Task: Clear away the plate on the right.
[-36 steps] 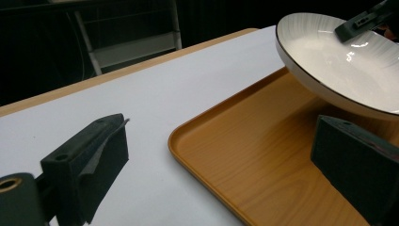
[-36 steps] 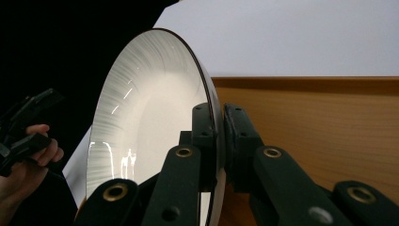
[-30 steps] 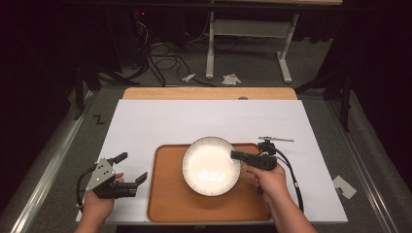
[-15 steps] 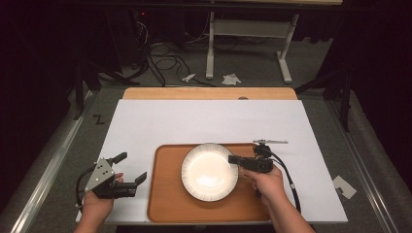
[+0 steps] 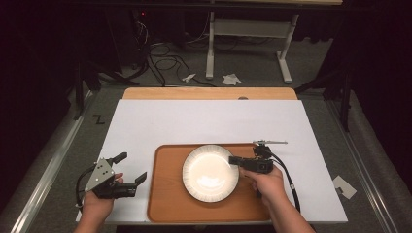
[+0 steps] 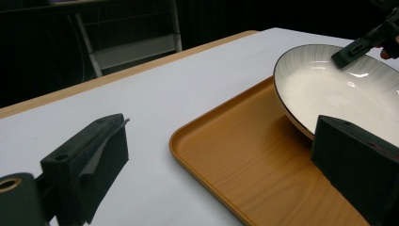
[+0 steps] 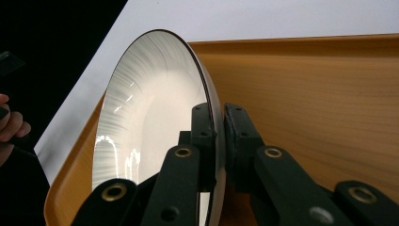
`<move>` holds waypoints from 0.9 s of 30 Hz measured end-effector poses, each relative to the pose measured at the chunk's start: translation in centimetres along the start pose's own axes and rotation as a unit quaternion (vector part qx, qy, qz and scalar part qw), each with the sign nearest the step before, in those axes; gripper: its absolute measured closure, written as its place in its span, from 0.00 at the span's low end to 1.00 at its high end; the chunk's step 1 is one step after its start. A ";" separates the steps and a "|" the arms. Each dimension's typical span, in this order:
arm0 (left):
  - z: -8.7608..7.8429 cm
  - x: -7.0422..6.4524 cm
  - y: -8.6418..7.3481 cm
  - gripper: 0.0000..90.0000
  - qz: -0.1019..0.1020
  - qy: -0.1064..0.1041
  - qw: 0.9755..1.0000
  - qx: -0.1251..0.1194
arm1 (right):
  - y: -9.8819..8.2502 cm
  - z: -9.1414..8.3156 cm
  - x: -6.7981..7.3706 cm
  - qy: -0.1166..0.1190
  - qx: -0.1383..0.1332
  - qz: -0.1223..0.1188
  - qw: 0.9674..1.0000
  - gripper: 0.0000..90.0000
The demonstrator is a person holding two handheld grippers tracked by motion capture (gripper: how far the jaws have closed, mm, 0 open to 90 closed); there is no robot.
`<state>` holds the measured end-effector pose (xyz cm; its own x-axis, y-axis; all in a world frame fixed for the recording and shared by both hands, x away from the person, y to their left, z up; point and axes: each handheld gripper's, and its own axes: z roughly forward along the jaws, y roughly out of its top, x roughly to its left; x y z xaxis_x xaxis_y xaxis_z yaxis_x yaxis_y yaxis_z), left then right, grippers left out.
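Observation:
A white plate (image 5: 210, 172) with a dark rim rests over the wooden tray (image 5: 166, 199) near the table's front. My right gripper (image 5: 234, 160) is shut on the plate's right rim. In the right gripper view the plate (image 7: 150, 117) stands edge-on between the two jaws, which pinch its rim (image 7: 217, 127) above the tray (image 7: 306, 94). My left gripper (image 5: 130, 169) is open at the tray's left, held over the white table cover. In the left gripper view its wide-apart jaws frame the tray (image 6: 235, 160) and the plate (image 6: 339, 89).
A white cover (image 5: 209, 121) lies over most of the table, with a bare wooden strip (image 5: 209, 93) at the far edge. A small metal tool (image 5: 269, 142) lies just beyond the tray's right corner. Cables and a desk frame stand on the floor beyond.
The plate and my right gripper have shifted a little toward the front of the tray. My left gripper has stayed put.

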<state>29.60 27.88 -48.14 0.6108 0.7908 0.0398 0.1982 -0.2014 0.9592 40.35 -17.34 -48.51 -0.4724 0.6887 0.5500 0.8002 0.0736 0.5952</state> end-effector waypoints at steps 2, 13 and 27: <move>0.0 0.0 0.0 0.06 -0.001 0.000 1.000 -0.001 | 0.0 0.1 0.0 0.001 0.001 0.000 1.000 0.94; 0.0 0.0 0.0 0.06 0.000 -0.001 1.000 0.001 | -0.1 0.2 -0.2 -0.008 0.011 0.003 1.000 0.94; 0.1 0.0 0.0 0.06 -0.001 -0.003 1.000 0.000 | -0.3 0.6 -1.1 -0.032 0.041 0.011 0.999 0.93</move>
<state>29.63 27.81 -48.19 0.6155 0.7874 0.0358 0.1998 -0.1998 0.9593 40.82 -17.68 -49.68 -0.4316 0.7359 0.5216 0.8390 0.1151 0.5318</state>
